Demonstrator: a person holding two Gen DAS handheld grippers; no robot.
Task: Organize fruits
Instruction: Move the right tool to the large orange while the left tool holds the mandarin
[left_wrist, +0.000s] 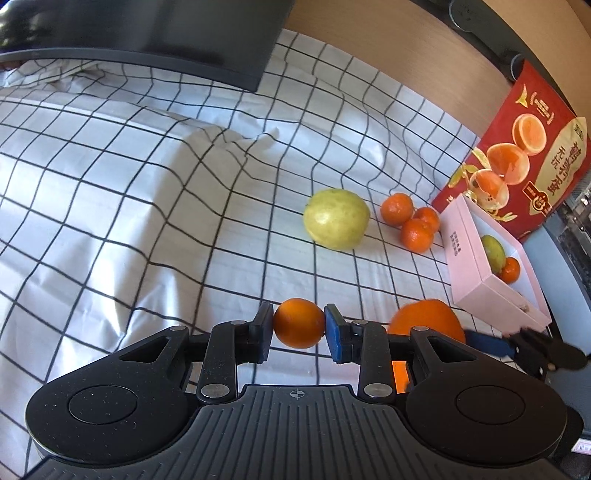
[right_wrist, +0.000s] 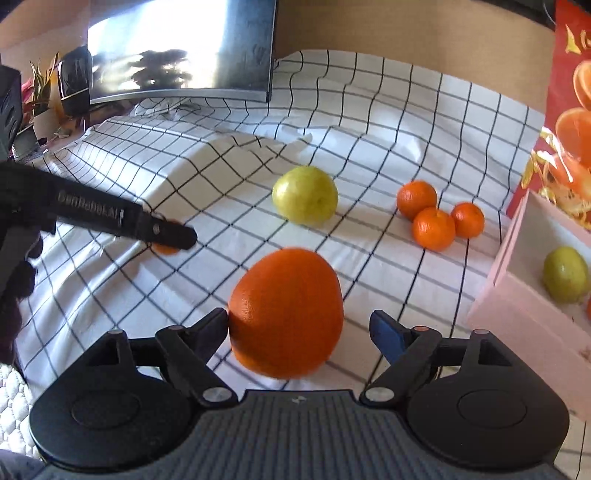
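My left gripper (left_wrist: 298, 329) is shut on a small mandarin (left_wrist: 299, 323), held just above the checked cloth (left_wrist: 147, 206). My right gripper (right_wrist: 299, 328) is open around a large orange (right_wrist: 286, 312); the left finger touches it, the right finger stands apart. That orange also shows in the left wrist view (left_wrist: 428, 319). A yellow-green pear (left_wrist: 336, 218) (right_wrist: 306, 199) and three mandarins (left_wrist: 410, 221) (right_wrist: 436, 218) lie on the cloth. A pink box (left_wrist: 472, 273) (right_wrist: 517, 295) at the right holds a green fruit (left_wrist: 493, 252) (right_wrist: 565, 275) and a mandarin (left_wrist: 510, 270).
A red orange-printed carton (left_wrist: 517, 155) (right_wrist: 569, 110) stands behind the pink box. A dark monitor (left_wrist: 147, 33) (right_wrist: 184, 51) stands at the back. Plants (right_wrist: 40, 92) sit at the far left. The cloth is wrinkled in the middle.
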